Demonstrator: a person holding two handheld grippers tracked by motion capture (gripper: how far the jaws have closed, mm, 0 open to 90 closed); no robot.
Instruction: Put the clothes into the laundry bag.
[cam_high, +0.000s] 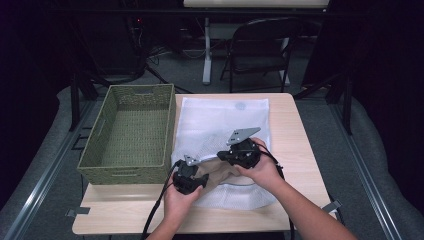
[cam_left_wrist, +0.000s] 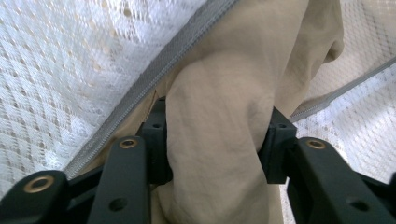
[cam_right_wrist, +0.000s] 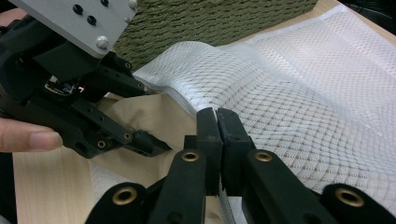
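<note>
A white mesh laundry bag (cam_high: 225, 117) lies flat on the table, its grey zipper (cam_left_wrist: 154, 79) open at the near end. A beige cloth (cam_high: 226, 175) sits half inside that opening. My left gripper (cam_high: 204, 179) is shut on a thick fold of the beige cloth (cam_left_wrist: 224, 93), right at the bag's mouth (cam_left_wrist: 217, 140). My right gripper (cam_high: 222, 155) is shut on the zipper edge of the mesh bag (cam_right_wrist: 289, 93) and holds it up (cam_right_wrist: 217, 116). In the right gripper view the left gripper (cam_right_wrist: 144, 114) reaches over the cloth (cam_right_wrist: 173, 123) from the left.
A green woven basket (cam_high: 127, 170) stands on the table's left half, touching the bag's left side, and its wall (cam_right_wrist: 210, 18) rises behind the grippers. Bare wood (cam_high: 295, 150) runs along the right and front. A folding chair (cam_high: 260, 50) stands beyond the table.
</note>
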